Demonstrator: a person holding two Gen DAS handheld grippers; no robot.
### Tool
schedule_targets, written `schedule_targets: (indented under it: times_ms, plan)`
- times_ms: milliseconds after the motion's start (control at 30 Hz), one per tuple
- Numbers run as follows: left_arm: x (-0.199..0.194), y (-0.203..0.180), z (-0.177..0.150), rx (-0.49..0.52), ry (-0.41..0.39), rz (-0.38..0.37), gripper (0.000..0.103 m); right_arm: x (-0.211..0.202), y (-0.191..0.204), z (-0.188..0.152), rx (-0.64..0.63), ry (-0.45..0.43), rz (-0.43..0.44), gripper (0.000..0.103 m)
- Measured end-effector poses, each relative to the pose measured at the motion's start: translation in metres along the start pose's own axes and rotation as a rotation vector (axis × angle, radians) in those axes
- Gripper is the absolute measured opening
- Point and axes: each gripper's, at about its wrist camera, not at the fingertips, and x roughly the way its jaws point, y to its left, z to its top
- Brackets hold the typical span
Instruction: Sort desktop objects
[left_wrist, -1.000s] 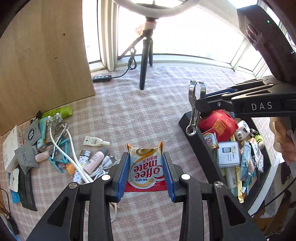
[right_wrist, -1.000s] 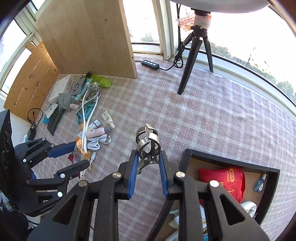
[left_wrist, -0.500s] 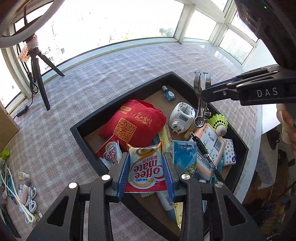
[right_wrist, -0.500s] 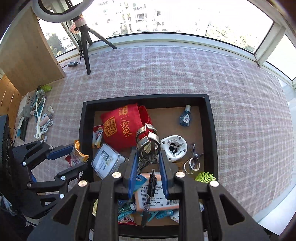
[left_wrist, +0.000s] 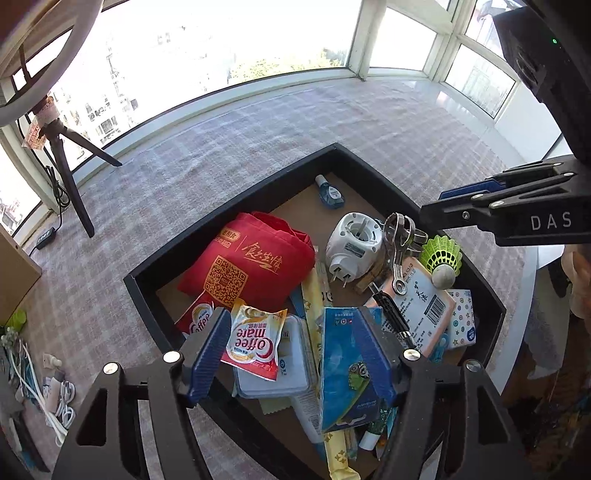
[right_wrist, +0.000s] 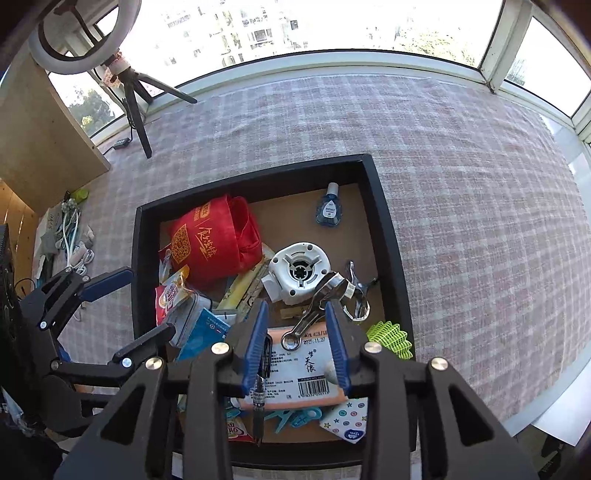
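Note:
A black tray (left_wrist: 236, 216) (right_wrist: 384, 229) holds several sorted items. My left gripper (left_wrist: 291, 343) is open above its near-left part. The Coffee mate sachet (left_wrist: 255, 338) lies loose against the left finger, on a clear plastic box (left_wrist: 291, 369). In the right wrist view the sachet (right_wrist: 170, 293) shows by the tray's left wall. My right gripper (right_wrist: 297, 334) is open over the tray. A metal clip (right_wrist: 325, 301) (left_wrist: 397, 247) lies free just ahead of its fingertips, on a pink tissue pack (right_wrist: 306, 373).
The tray also holds a red bag (left_wrist: 255, 262), a white plug adapter (left_wrist: 352, 245), a blue bottle (right_wrist: 330, 210), a green shuttlecock (left_wrist: 441, 256) and a pen (right_wrist: 260, 391). Unsorted cables and tubes (right_wrist: 70, 236) lie at the left. A tripod (left_wrist: 70, 184) stands behind.
Both grippers have opened. The sachet dropped out of the left one into the tray; the metal clip dropped out of the right one. Both grippers came lower over the tray.

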Motion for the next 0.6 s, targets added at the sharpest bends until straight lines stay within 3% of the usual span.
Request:
schedule_targets:
  times_ms: [300, 600]
  plan:
    - [-0.040, 0.034, -0.032, -0.056, -0.039, 0.080, 0.071, -0.003, 0.044, -0.017, -0.032, -0.051, 0.029, 0.032]
    - [-0.095, 0.095, -0.091, -0.144, -0.079, 0.185, 0.076, -0.003, 0.128, -0.043, -0.097, -0.119, 0.054, 0.034]
